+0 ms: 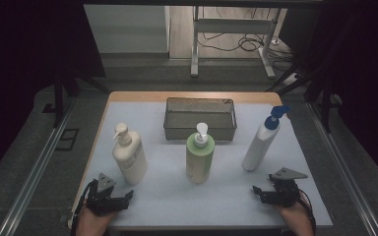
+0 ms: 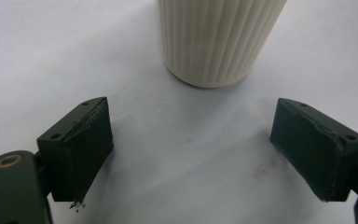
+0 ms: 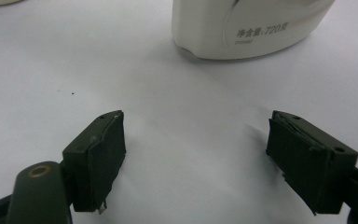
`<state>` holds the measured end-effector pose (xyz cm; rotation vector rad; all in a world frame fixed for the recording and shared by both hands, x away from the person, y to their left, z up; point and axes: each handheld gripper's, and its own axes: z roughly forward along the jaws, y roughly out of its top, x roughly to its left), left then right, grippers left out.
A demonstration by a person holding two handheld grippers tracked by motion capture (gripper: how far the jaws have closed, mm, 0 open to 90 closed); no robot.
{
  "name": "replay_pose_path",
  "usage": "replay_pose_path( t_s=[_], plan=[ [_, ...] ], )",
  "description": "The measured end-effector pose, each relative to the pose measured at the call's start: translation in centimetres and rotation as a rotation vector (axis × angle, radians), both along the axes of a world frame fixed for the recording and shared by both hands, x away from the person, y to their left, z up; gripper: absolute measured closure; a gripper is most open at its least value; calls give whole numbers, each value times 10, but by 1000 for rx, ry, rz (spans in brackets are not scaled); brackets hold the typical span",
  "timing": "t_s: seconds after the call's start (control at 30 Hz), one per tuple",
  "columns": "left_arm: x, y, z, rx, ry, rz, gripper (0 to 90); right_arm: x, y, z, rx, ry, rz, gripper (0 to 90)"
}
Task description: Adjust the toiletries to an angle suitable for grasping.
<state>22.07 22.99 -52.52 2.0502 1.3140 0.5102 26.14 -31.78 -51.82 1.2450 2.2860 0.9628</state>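
Left tool [image 1: 128,195] sits low left in the high view, jaws apart, nothing between them. Cream bottle [image 1: 129,155] stands upright just above it, near but not touching. In the left gripper view the cream bottle's ribbed base [image 2: 216,39] is at top centre, clear of both jaws, bare desk [image 2: 191,140] in the gap.

Right tool [image 1: 254,191] sits low right in the high view, jaws also apart and empty. White bottle [image 1: 260,146] with blue pump leans above it, close, no contact. In the right gripper view its base [image 3: 249,28] fills the top right, printed label visible, ahead of the jaws.

Green bottle [image 1: 199,156] stands upright mid-frame between the other two. Mesh basket [image 1: 177,127] is behind it, upper centre of the desk.
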Motion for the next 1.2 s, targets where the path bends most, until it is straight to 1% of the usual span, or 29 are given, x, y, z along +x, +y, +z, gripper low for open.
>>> replay_pose_path(
  t_s=[0.3, 0.93, 1.2],
  plan=[
    [0, 1, -1, -9, -4, 0, 123, 0, 0, 0, -1, -1, 0, 193],
    [0, 1, -1, -11, -6, -1, 123, 1, 0, 1, 1, 7, 8, 184],
    [0, 1, -1, -11, -8, 0, 123, 2, 0, 4, -4, 30, 14, 196]
  ],
)
